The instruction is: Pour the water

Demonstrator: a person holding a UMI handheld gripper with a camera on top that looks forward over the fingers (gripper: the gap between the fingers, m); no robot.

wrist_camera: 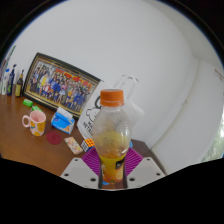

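Gripper view: hand-held gripper [111,172] pinches an orange-capped bottle [111,135], label unreadable.

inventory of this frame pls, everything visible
bottle: 1, clear with orange cap and orange liquid low down, between the fingers
mug: 1, pink, on the wooden table beyond the fingers
framed photo: 1, group picture, leaning on the wall behind the mug
box: 1, blue and white, between mug and bottle
table: 1, brown wood
fingers: 2, pink pads pressed on the bottle's sides
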